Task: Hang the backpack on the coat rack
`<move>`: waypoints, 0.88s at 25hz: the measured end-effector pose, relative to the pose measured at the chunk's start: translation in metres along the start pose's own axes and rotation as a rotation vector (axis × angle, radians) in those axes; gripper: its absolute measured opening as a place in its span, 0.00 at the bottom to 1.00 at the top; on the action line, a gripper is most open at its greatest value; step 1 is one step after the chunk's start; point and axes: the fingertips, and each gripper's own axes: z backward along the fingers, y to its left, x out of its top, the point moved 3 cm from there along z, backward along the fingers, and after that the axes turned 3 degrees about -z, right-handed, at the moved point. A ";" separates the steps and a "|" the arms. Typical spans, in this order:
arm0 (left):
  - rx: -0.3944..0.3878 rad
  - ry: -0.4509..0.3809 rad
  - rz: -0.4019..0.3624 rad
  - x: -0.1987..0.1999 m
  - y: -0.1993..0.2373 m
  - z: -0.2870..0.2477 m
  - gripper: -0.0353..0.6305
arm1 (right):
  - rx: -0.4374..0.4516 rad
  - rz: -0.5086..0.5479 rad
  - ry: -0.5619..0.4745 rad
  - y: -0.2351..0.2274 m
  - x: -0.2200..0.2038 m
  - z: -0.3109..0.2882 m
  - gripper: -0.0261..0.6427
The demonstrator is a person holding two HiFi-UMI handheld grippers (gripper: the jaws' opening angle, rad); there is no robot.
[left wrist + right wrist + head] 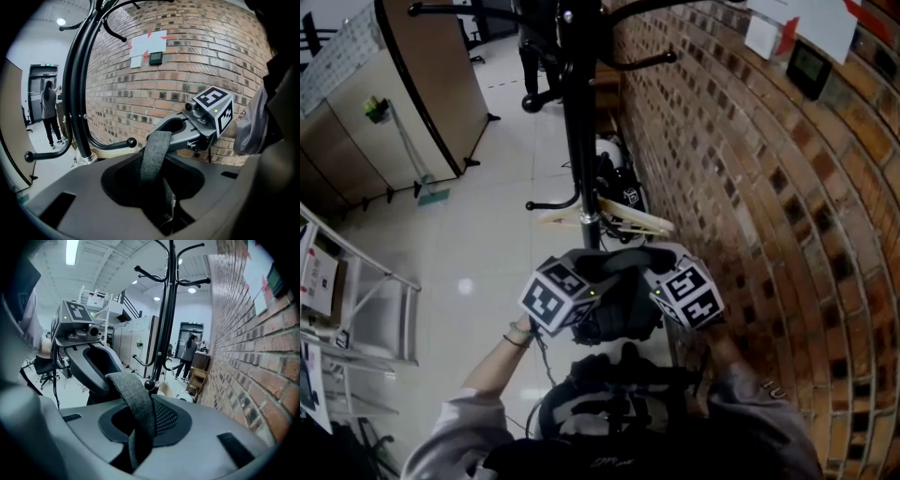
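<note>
The dark backpack [609, 417] hangs just below my two grippers, close to my body. Its grey woven top handle [152, 157] [133, 394] arcs between the jaws of both. My left gripper [592, 274] [159, 190] is shut on one end of the handle, and my right gripper [649, 270] [140, 430] is shut on the other. The black coat rack pole [578, 122] [77, 93] [166, 310] stands straight ahead. A low ball-tipped hook [112, 144] [149, 384] lies just beyond the handle. Higher hooks [642, 61] branch off above.
A brick wall [750, 187] runs close on the right. Wooden hangers [619, 217] and a white object [609, 150] lie by the rack's foot. A metal shelf [366, 309] and cabinets [403, 94] stand to the left. A person [49, 112] stands far down the room.
</note>
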 end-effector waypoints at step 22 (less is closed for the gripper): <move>0.121 0.049 0.120 0.005 0.035 -0.020 0.27 | 0.200 0.163 0.049 -0.029 0.012 -0.043 0.15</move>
